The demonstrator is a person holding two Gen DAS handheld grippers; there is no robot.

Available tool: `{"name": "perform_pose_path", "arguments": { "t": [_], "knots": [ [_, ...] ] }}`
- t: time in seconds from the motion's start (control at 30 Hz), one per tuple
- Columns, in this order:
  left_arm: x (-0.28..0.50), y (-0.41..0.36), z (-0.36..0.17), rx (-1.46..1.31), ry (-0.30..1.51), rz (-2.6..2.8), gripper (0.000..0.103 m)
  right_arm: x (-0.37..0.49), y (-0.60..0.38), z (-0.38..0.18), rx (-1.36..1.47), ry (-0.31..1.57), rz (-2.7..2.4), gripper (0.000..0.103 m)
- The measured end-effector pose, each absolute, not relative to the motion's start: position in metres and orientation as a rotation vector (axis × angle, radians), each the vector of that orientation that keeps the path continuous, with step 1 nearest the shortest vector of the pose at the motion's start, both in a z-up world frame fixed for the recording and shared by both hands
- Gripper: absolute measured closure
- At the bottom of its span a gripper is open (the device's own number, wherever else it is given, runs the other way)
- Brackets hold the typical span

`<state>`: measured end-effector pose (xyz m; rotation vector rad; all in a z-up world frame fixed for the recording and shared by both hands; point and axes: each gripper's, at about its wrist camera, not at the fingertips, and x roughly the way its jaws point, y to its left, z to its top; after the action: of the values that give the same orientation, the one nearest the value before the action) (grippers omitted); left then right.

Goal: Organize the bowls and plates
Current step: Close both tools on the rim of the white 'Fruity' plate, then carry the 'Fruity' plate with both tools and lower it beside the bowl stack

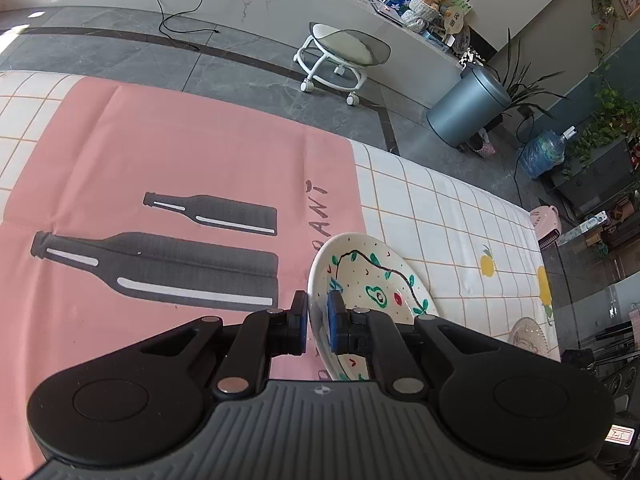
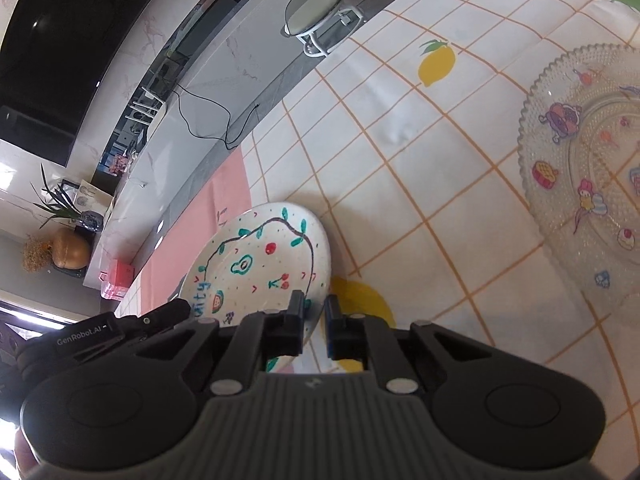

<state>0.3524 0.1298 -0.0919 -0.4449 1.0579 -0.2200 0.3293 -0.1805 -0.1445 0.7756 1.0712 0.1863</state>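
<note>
Both our grippers, left (image 1: 318, 320) and right (image 2: 314, 322), pinch opposite rims of the white fruit-painted ceramic plate (image 2: 260, 264); a clear beaded glass plate (image 2: 580, 168) lies far right.

We read "GenRobot.AI" in white on the black left gripper (image 2: 120, 326) as it shows in the right wrist view. On the pink cloth (image 1: 160, 140) we make out the dark letters "ANT", the end of a longer word hidden by the plate (image 2: 260, 264). On that plate, blue handwriting ends in "ity"; its start is covered. Nothing else is legible.
</note>
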Motion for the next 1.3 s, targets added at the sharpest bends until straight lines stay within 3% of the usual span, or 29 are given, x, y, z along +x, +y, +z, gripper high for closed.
{"name": "perform_pose_path", "arguments": {
  "t": [0.7, 1.3],
  "knots": [
    [0.219, 0.094, -0.01, -0.457, 0.967, -0.26, 0.092, 0.196, -0.218, -0.082, 0.867, 0.981, 0.24, 0.095],
    [0.127, -0.015, -0.062, -0.483, 1.098, -0.338, 0.092, 0.078, -0.338, -0.107, 0.935, 0.975, 0.06, 0.095]
  ]
}}
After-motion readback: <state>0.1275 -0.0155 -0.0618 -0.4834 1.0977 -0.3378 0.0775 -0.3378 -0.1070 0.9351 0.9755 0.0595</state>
